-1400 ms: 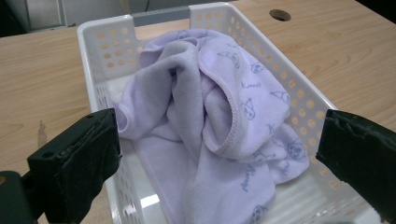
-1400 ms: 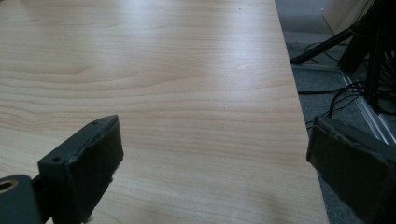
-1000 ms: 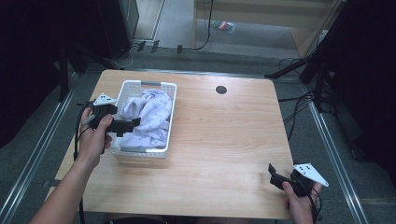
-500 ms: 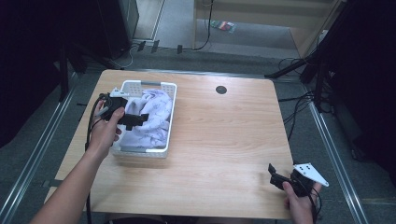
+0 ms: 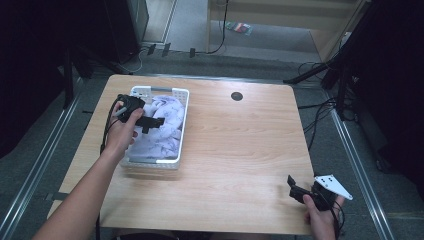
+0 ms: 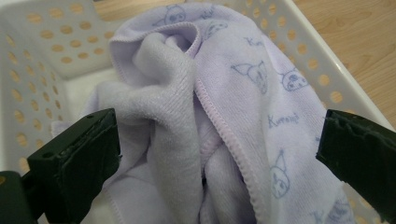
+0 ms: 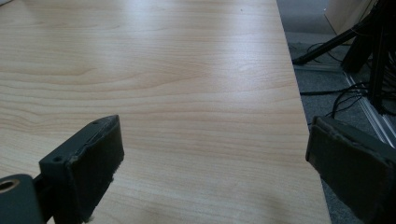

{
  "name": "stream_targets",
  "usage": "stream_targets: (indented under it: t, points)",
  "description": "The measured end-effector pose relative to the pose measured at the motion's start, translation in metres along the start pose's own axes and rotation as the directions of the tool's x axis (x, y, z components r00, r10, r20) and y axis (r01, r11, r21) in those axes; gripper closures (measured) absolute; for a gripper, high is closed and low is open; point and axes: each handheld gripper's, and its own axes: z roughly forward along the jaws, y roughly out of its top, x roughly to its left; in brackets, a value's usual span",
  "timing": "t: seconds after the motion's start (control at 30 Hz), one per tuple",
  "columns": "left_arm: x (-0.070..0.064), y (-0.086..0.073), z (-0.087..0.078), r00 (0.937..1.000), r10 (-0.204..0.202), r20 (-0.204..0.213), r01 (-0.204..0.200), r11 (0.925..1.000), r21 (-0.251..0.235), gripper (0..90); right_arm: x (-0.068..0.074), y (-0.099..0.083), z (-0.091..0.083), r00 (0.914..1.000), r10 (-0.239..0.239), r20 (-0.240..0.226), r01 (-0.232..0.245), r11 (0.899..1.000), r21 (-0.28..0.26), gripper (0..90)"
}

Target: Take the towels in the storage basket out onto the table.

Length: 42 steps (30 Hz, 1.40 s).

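While the right gripper (image 5: 295, 189) hovers with jaws spread wide over bare wood at the near right corner of the table (image 5: 240, 150) — well apart from the basket (image 5: 172, 162) — the left gripper (image 5: 152, 121) sits farther off, over the basket's middle. Its jaws are also spread, flanking a raised fold of the lilac towel (image 6: 210, 116) without pinching it. Crumpled, the towel lies inside the basket — at the table's far left.

Lilac cartoon-printed towel (image 6: 243, 93), white basket (image 6: 42, 51)
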Motion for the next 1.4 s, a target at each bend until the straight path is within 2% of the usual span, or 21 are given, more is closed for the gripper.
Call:
stream_targets:
  t: [0.2, 0.37, 0.43, 0.6, 0.7, 0.77, 0.87, 0.93, 0.97, 1.0, 1.03, 1.07, 1.13, 1.23, 1.3, 1.4]
  points:
    - [-0.001, 0.000, 0.016, 0.9990, -0.042, 0.013, 0.042, 0.9986, 0.031, 0.0, 0.000, 0.000, 0.000, 1.0000, 0.001, -0.001, -0.001, 1.000, -0.002, 3.8]
    - [0.004, -0.001, 0.031, 0.9967, -0.076, 0.028, 0.073, 0.9937, 0.085, 0.0, 0.000, 0.000, 0.000, 1.0000, 0.000, -0.002, 0.000, 1.000, -0.001, 3.9]
    - [0.005, -0.002, 0.036, 0.9967, -0.077, 0.024, 0.075, 0.9928, 0.094, 0.0, 0.000, 0.000, 0.000, 1.0000, 0.000, -0.001, 0.000, 1.000, -0.001, 4.0]
    - [0.004, -0.002, 0.043, 0.9968, -0.068, 0.043, 0.063, 0.9918, 0.111, 0.0, 0.000, 0.000, 0.000, 1.0000, 0.001, -0.002, -0.001, 1.000, -0.002, 4.0]
    - [0.005, -0.003, 0.046, 0.9979, -0.052, 0.039, 0.047, 0.9917, 0.120, 0.0, 0.000, 0.000, 0.000, 1.0000, -0.001, -0.002, 0.001, 1.000, -0.001, 4.0]
    - [0.004, -0.004, 0.049, 0.9989, -0.042, 0.021, 0.039, 0.9910, 0.128, 0.0, 0.000, 0.000, 0.000, 1.0000, -0.002, -0.002, 0.002, 1.000, -0.002, 4.1]
    - [0.003, -0.006, 0.056, 0.9988, -0.036, 0.034, 0.030, 0.9869, 0.159, 0.0, 0.000, 0.000, 0.000, 1.0000, -0.002, -0.002, 0.002, 1.000, -0.002, 4.1]
    - [0.005, -0.007, 0.060, 0.9971, -0.060, 0.047, 0.051, 0.9822, 0.181, 0.0, 0.000, 0.000, 0.000, 1.0000, -0.002, 0.001, 0.002, 1.000, -0.001, 4.1]
    - [0.005, -0.007, 0.060, 0.9971, -0.060, 0.047, 0.051, 0.9822, 0.181, 0.0, 0.000, 0.000, 0.000, 1.0000, -0.001, 0.002, 0.001, 1.000, -0.001, 4.1]
    - [0.006, -0.008, 0.063, 0.9968, -0.064, 0.048, 0.053, 0.9770, 0.206, 0.0, 0.000, 0.000, 0.000, 1.0000, -0.002, 0.003, 0.002, 1.000, -0.002, 4.2]
    - [0.006, -0.008, 0.063, 0.9968, -0.064, 0.048, 0.053, 0.9770, 0.206, 0.0, 0.000, 0.000, 0.000, 1.0000, -0.001, 0.002, 0.001, 1.000, -0.001, 4.2]
    - [0.005, -0.009, 0.067, 0.9980, -0.055, 0.031, 0.047, 0.9737, 0.223, 0.0, 0.000, 0.000, 0.000, 1.0000, -0.001, 0.002, 0.001, 1.000, -0.001, 4.2]
    - [0.004, -0.010, 0.069, 0.9989, -0.043, 0.020, 0.037, 0.9724, 0.230, 0.0, 0.000, 0.000, 0.000, 1.0000, -0.001, 0.001, 0.001, 1.000, -0.003, 4.2]
    - [0.002, -0.011, 0.071, 0.9997, -0.020, 0.011, 0.017, 0.9736, 0.228, 0.0, 0.000, 0.000, 0.000, 1.0000, -0.001, 0.001, 0.001, 1.000, -0.003, 4.3]
    - [0.001, -0.012, 0.073, 0.9998, 0.021, -0.001, -0.021, 0.9747, 0.223, 0.0, 0.000, 0.000, 0.000, 1.0000, -0.003, 0.002, 0.003, 1.000, -0.001, 4.3]
    - [-0.001, -0.013, 0.074, 0.9993, 0.037, -0.008, -0.034, 0.9741, 0.224, 0.0, 0.001, 0.000, 0.000, 1.0000, -0.007, 0.002, 0.007, 1.000, -0.002, 4.4]
